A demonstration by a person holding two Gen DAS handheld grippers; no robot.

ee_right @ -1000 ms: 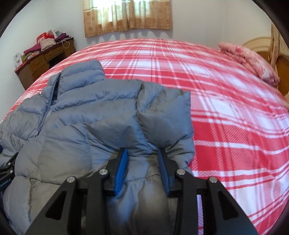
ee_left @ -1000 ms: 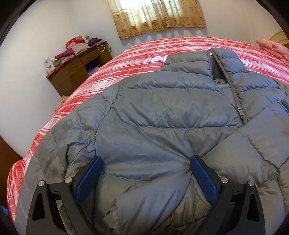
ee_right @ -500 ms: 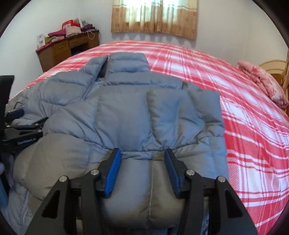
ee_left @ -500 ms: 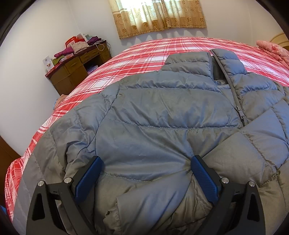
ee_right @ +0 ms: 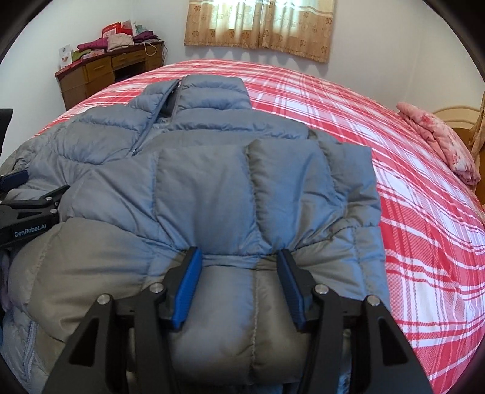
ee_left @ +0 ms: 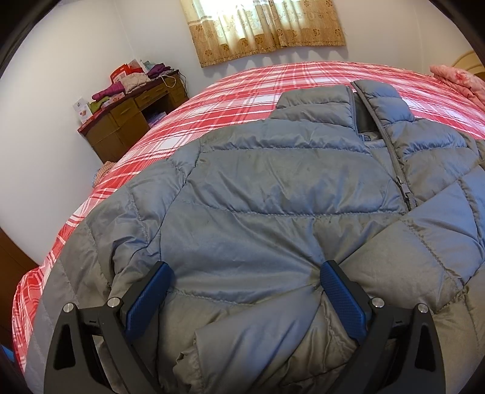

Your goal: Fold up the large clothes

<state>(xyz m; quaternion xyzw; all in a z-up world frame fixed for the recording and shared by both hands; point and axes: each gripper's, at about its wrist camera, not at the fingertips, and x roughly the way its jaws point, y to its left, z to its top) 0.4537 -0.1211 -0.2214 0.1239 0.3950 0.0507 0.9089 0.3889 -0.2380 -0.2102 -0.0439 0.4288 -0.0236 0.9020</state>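
We see left gripper (ee_left: 244, 274) spread wide, released, blue ribbed pads pressing into jacket (ee_left: 272, 194). Right gripper (ee_right: 239, 260) parted, straddling jacket's folded sleeve; grip uncertain. Jacket: grey quilted puffer on red plaid bed (ee_right: 379, 145). Beyond jacket: wooden dresser (ee_left: 133, 118), curtain (ee_left: 263, 27), pink pillow (ee_right: 439, 139).

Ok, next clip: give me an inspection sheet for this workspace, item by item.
Surface: bed under a red plaid sheet.
Job's things: grey puffer jacket lying front up, collar far, zipper partly open, one sleeve folded across the chest.
Clutter: pink folded bedding by the headboard.
Grippers: left hand-held gripper open, straddling bunched jacket fabric; right hand-held gripper partly open around the folded sleeve.
Cables: a thin cord on the desk.
Surroundings: desk piled with clothes; curtain; white walls.
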